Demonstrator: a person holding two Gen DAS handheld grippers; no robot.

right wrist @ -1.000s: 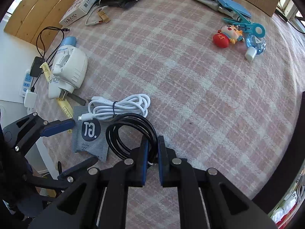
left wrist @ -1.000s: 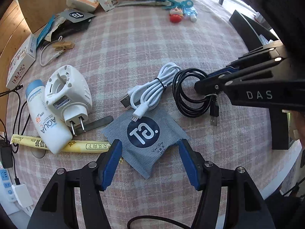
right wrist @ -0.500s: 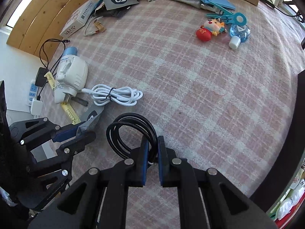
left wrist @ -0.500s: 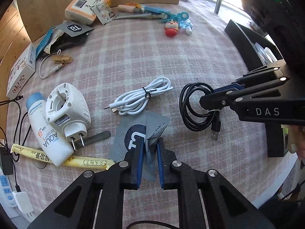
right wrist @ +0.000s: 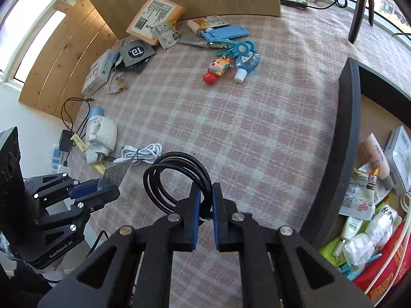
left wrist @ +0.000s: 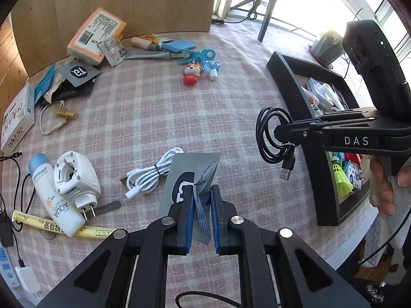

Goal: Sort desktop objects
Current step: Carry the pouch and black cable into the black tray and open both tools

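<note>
We are in the carrying step of the sort: both claws are loaded and clear of the surface (left wrist: pixel 143 107), and nothing has been dropped off yet. The left claw (left wrist: pixel 201 205) is pinched shut on a grey sachet (left wrist: pixel 195 169), which stands crumpled and tilted up between its pads, hanging above the white cable (left wrist: pixel 151 174) that lies on the checked cloth. The right claw (right wrist: pixel 204 202) is clamped on a coiled black cable (right wrist: pixel 174 177), whose loops and plug dangle free over the cloth just short of the black box (right wrist: pixel 344 138) of sorted things. We judge the next move is to bring each item over the box rim and only then let go. Both claws point steeply downward; a hand (left wrist: pixel 382 184) grips the right handle near the box.
</note>
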